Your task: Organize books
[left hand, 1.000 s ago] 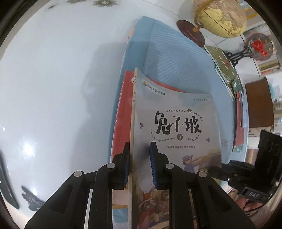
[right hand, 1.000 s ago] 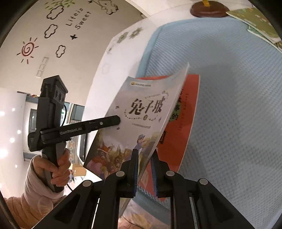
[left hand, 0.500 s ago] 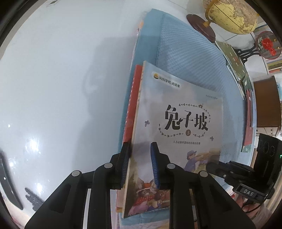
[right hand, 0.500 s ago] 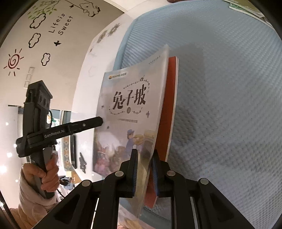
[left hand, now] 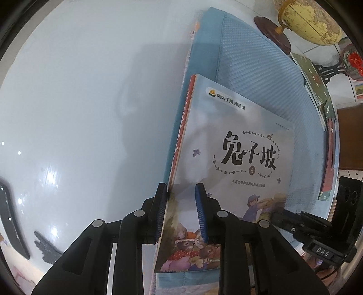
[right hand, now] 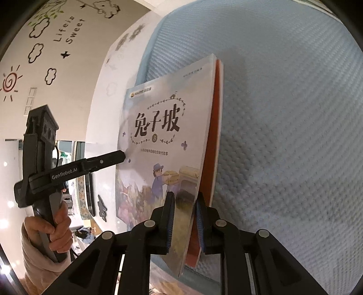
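A grey-blue picture book lies almost flat on a red book, both on a blue textured mat. My left gripper straddles the picture book's spine edge. Its jaws are opening: one pad sits beside the edge, the other stands off above the cover. My right gripper straddles the opposite edge of both books. Its jaws are opening too, with a gap showing over the cover. Each gripper shows in the other's view: the left gripper and the right gripper.
A white table lies left of the mat. A globe on a wooden foot, a red ornament and several more books stand along the mat's far right edge. A hand holds the left gripper before a wall with stickers.
The picture book has swung down from a raised tilt to lie over the red book. Both grippers have followed it down, still at its two edges.
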`<state>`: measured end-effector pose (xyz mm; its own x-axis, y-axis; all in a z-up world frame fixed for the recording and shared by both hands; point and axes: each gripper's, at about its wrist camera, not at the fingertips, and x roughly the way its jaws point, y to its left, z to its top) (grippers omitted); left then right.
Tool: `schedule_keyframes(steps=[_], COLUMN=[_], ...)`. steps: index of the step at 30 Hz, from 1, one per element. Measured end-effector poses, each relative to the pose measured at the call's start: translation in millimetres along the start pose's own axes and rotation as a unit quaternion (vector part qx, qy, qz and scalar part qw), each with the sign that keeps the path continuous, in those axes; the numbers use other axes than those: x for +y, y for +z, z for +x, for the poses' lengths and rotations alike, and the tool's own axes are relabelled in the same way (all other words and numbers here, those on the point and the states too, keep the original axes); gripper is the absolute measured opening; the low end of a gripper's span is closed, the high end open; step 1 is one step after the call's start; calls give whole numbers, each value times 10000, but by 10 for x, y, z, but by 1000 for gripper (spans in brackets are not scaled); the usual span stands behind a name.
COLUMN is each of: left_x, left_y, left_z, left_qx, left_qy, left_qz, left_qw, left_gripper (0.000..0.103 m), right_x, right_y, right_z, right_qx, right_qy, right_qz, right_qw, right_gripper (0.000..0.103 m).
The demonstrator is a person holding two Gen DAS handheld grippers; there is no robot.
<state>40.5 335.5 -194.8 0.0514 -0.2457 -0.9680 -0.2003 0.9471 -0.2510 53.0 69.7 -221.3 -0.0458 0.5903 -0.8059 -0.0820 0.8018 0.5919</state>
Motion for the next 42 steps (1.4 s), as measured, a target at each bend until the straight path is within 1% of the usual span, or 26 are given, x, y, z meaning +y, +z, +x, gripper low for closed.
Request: schedule_keyframes(steps=[1, 3, 4, 5, 7, 9, 12, 15, 18, 22, 25, 27, 30, 31, 32, 34, 35, 37, 38, 40, 41, 42], left_x=[-8, 10, 27, 35, 33, -15, -150, -342, -649, -1151, -1653, -2073, -2772, -2925, -3202, -3597, -3864, -4256, -4522, -4944, -5115, -5245], left_y=[0, -8, -12, -17, -15, -17, -13, 28, 78, 170, 263, 328, 435, 461, 508, 565, 613, 675, 728, 828, 873, 921], left_z=[3, 7, 7, 5, -9, -47, -127, -184, -239, -246, -212, -176, -69, -57, 0, 89, 157, 281, 389, 562, 634, 705], left_qx=[-3, 2, 1, -1, -6, -82, -195, -285, -424, -476, -500, -518, -512, -509, -499, -500, -503, -494, -477, -529, -543, -525], left_qy=[-3, -45, -58, -52, 56, 185, 208, 273, 241, 224, 240, 239, 180, 167, 137, 86, 20, -45, -53, -14, -26, -51], left_qz=[-37, -145, -173, -206, -243, -235, -170, -60, 169, 497, 915, 1306, 1859, 1965, 2151, 2414, 2592, 2842, 3022, 3262, 3324, 3362], left_qw=[10000, 9999, 9998, 9998, 9997, 9995, 9995, 9992, 9987, 9974, 9943, 9898, 9811, 9790, 9752, 9691, 9645, 9575, 9520, 9438, 9416, 9403], left_gripper=[23, 23, 23, 23, 23, 23, 23, 25, 26, 30, 30, 30, 30, 30, 30, 30, 30, 30, 30, 30, 30, 30], right_x=[-9, -53, -70, -94, -119, -135, -165, -242, -366, -600, -903, -1145, -1568, -1747, -1941, -2262, -2452, -2822, -3056, -3335, -3509, -3577], right_y=[4, 16, 26, 33, 48, 62, 27, 18, 18, 10, -14, -42, -99, -125, -150, -196, -227, -285, -323, -363, -379, -388], right_z=[-27, -122, -168, -225, -288, -323, -428, -572, -747, -1051, -1357, -1608, -1983, -2106, -2226, -2408, -2510, -2692, -2773, -2849, -2880, -2896], right_qx=[-51, -249, -341, -477, -544, -489, -598, -709, -849, -1070, -1294, -1518, -1890, -1996, -2103, -2293, -2402, -2641, -2774, -2918, -3025, -3116], right_qy=[-84, -244, -284, -318, -267, -250, -289, -304, -310, -364, -320, -355, -478, -494, -493, -510, -510, -430, -369, -196, -38, 69], right_qz=[35, 100, 129, 156, 143, 114, 40, 1, 55, 146, 401, 577, 905, 1065, 1244, 1567, 1763, 2106, 2352, 2647, 2805, 2868], right_qw=[9999, 9993, 9989, 9982, 9981, 9984, 9978, 9970, 9959, 9935, 9903, 9861, 9766, 9728, 9684, 9593, 9532, 9402, 9308, 9189, 9109, 9059], right_gripper=[23, 47, 67, 71, 71, 71, 71, 71, 71, 71, 71, 71, 71, 71, 71, 71, 71, 71, 71, 71, 71, 71])
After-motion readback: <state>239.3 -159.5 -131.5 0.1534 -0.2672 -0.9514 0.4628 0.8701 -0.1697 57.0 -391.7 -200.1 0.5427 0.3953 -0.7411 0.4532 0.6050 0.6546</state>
